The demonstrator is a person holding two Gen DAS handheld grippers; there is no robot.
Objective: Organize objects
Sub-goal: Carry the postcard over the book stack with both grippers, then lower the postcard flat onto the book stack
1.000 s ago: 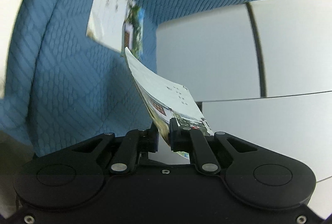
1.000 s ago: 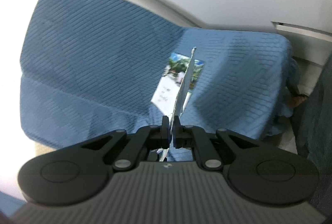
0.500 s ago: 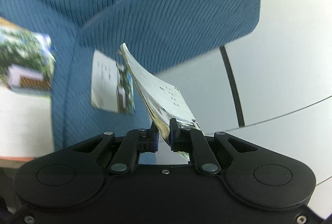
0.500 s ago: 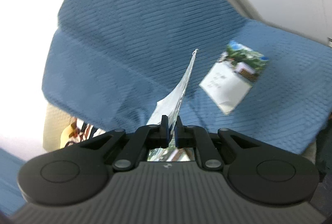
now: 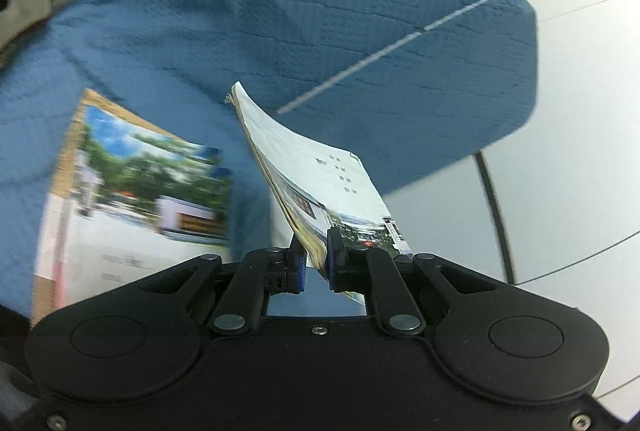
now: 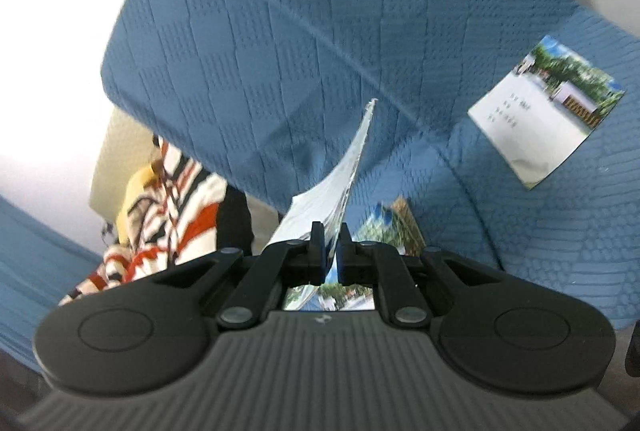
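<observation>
both my cameras sit just behind my jaws, looking forward and slightly down, close over the blue sofa (image 5: 320, 11) (image 6: 320, 31). the left view faces its arm and the white floor (image 5: 580, 151); both share the lying booklet (image 5: 132, 199) (image 6: 396, 227).

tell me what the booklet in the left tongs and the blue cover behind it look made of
Booklet: thin paper, probably with a glossy printed cover; it bends in the grip and its page edges show.
Blue cover: soft woven or quilted fabric, matte, with a stitched grid pattern and folds.
</observation>
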